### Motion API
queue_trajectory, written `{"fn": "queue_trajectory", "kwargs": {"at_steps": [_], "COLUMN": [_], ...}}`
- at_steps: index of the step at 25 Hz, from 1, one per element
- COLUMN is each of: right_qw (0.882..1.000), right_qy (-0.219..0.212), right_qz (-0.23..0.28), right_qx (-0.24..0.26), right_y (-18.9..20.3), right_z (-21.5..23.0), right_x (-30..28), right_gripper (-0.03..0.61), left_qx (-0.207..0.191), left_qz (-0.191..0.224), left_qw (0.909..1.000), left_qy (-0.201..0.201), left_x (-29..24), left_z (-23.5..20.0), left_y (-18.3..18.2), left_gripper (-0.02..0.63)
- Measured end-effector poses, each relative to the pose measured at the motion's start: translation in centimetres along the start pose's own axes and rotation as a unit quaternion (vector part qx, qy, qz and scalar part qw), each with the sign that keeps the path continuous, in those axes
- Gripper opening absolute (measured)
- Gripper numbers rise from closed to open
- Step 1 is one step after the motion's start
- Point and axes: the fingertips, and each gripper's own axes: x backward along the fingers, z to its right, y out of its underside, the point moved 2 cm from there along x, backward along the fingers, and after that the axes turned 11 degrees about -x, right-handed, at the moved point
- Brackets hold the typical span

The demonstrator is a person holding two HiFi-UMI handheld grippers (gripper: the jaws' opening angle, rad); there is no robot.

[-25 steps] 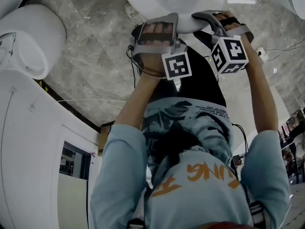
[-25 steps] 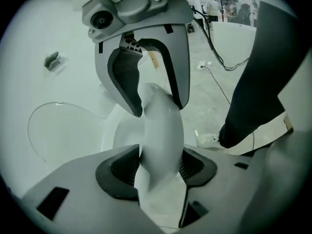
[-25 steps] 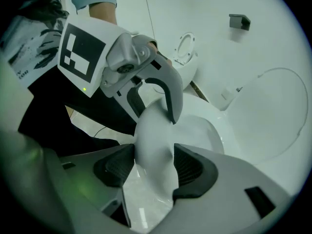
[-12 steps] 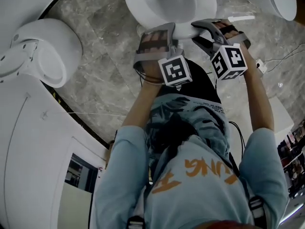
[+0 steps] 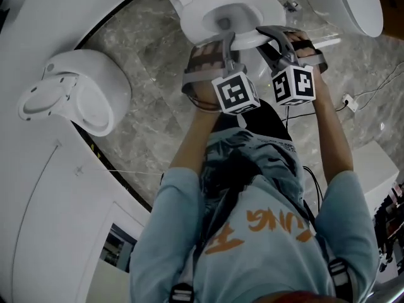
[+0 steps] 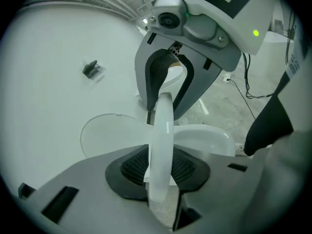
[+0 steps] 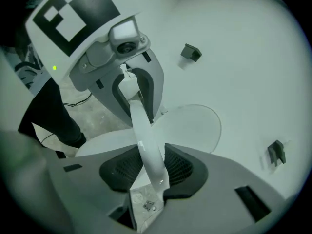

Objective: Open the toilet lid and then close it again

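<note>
Toilet lid [image 6: 161, 130] stands tilted up off the toilet bowl [image 5: 235, 14], its front rim toward the person and its long axis running away. Left gripper [image 5: 222, 43] and right gripper [image 5: 268, 35] face each other along that rim, jaws closing, pads pressing it.

1. In the head view the light is even, cool and flat, and colours look washed out.
2. The white toilet bowl [image 5: 192, 14] comes out very bright, almost without detail, against the duller grey marble floor [image 5: 151, 62].
3. Shadows on the floor are soft and faint.
4. Both gripper views are strongly wide-angle: lines bow outward and the corners fall to black.
5. The toilet lid [image 6: 163, 130] shows a thin bright glint along its edge in both gripper views.
6. The nearest foreground there is slightly soft.
</note>
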Motion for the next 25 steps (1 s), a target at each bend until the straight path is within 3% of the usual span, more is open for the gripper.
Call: {"fn": "queue_trajectory", "kwargs": {"at_steps": [8,12,15,25], "right_qw": [0.996,0.990,0.987,0.985], "right_qy": [0.075,0.115,0.136,0.143], "right_qz": [-0.006,-0.007,-0.009,-0.008], "right_qx": [-0.057,-0.081,-0.087,-0.096], "right_y": [-3.7,-5.9,-7.0,-9.3], "right_z": [7.4,11.8,14.8,21.5], "right_x": [-1.8,-3.9,-5.6,-11.0], "right_gripper": [0.170,0.181,0.186,0.202], "left_qx": [-0.001,-0.059,-0.070,-0.069], "left_qz": [0.041,0.036,0.038,0.018], "left_qw": [0.9991,0.9965,0.9949,0.9946], "left_qy": [-0.009,-0.047,-0.062,-0.075], "left_x": [-0.6,-1.7,-3.0,-7.4], "left_z": [-8.3,-12.7,-15.9,-23.1], "left_y": [1.6,2.9,3.7,6.4], "left_gripper": [0.160,0.152,0.163,0.179]}}
